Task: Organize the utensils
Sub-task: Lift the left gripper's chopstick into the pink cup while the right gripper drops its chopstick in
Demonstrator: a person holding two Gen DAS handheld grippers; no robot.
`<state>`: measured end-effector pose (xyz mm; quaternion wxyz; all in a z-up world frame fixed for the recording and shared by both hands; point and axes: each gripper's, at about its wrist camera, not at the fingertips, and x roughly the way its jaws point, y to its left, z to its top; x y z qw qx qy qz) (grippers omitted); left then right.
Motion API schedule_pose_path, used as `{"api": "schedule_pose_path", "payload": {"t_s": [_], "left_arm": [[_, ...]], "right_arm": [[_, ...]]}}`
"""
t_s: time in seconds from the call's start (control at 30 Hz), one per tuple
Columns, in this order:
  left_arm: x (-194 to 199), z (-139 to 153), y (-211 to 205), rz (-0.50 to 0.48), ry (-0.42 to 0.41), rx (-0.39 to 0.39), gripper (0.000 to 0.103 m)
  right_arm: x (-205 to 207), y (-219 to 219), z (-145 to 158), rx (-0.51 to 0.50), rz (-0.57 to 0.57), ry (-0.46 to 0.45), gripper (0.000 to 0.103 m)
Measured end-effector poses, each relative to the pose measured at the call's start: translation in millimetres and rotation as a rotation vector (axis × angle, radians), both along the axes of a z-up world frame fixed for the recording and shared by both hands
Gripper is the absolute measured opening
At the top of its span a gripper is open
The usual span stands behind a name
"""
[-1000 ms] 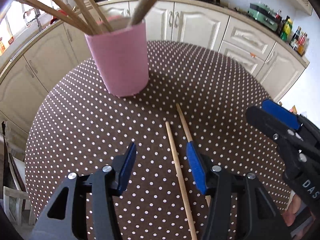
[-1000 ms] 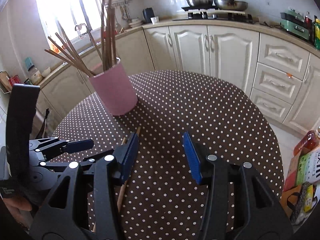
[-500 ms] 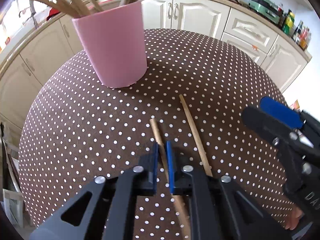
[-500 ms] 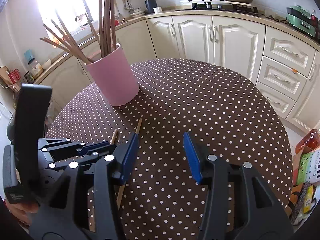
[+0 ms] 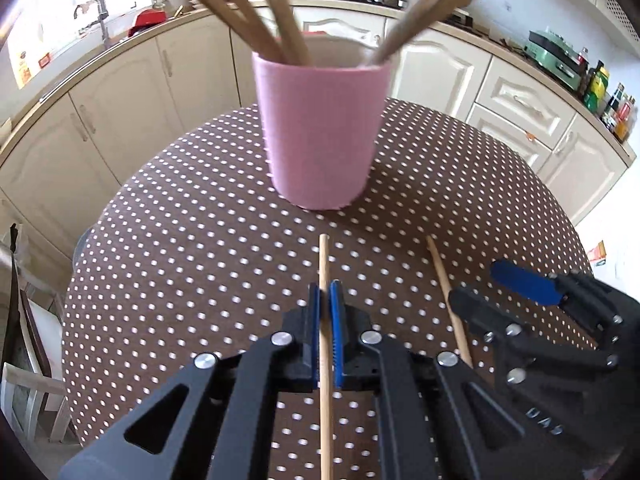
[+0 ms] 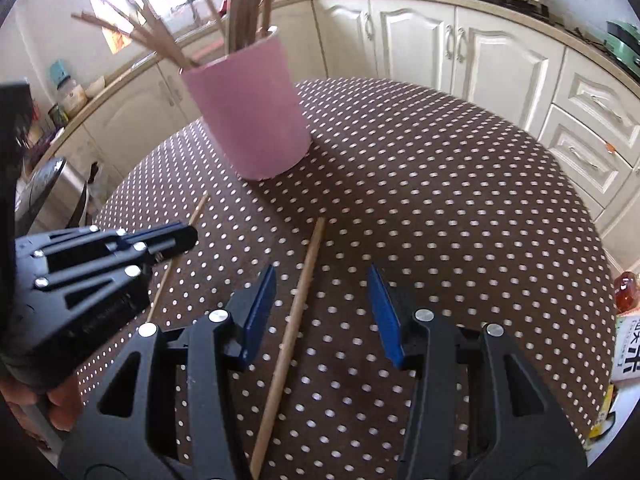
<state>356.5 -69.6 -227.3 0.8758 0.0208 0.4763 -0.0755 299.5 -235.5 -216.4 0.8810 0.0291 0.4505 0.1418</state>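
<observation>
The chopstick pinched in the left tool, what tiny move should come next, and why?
Probably lift it off the table. The left tool is already shut on that chopstick, which points at the pink cup holding the other chopsticks.

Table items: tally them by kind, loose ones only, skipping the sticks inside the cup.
Loose chopsticks: 2, one clamped in the left gripper, one lying between the right gripper's open jaws.
Pink cup: 1
Total: 3
</observation>
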Motion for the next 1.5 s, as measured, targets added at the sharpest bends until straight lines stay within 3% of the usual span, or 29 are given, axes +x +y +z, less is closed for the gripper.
{"api": "schedule_pose_path", "payload": {"t_s": [0.07, 0.1, 0.17, 0.23, 0.4, 0.53, 0.73, 0.97, 1.2, 1.5], "left_arm": [[0, 2, 9, 0.008, -0.003, -0.006, 0.006], [1, 2, 12, 0.011, -0.003, -0.010, 0.006], [0, 1, 14, 0.012, -0.002, -0.016, 0.006], [-1, 0, 15, 0.013, -0.004, -0.019, 0.006], [-5, 6, 30, 0.006, -0.018, -0.036, 0.006], [-13, 20, 29, 0.000, -0.045, -0.052, 0.006], [-32, 55, 31, -0.009, -0.115, -0.086, 0.006], [-61, 110, 34, -0.037, -0.242, -0.134, 0.006], [-92, 165, 31, -0.050, -0.410, -0.173, 0.006], [-82, 211, 27, -0.050, -0.538, -0.183, 0.006]], "right_arm": [[4, 8, -4, -0.029, 0.020, 0.011, 0.045], [7, 13, -7, -0.046, 0.032, 0.023, 0.034], [10, 20, -11, -0.072, 0.043, 0.031, 0.030], [10, 28, -12, -0.136, 0.046, 0.011, 0.016], [12, 33, -12, -0.117, 0.053, -0.005, 0.006], [6, 35, -4, -0.079, 0.060, -0.030, 0.006], [-11, 28, 38, -0.021, 0.061, -0.137, 0.006], [-42, 23, 99, 0.069, 0.074, -0.298, 0.006], [-61, 15, 141, 0.115, 0.072, -0.430, 0.006], [-51, 19, 189, 0.156, 0.055, -0.575, 0.006]]}}
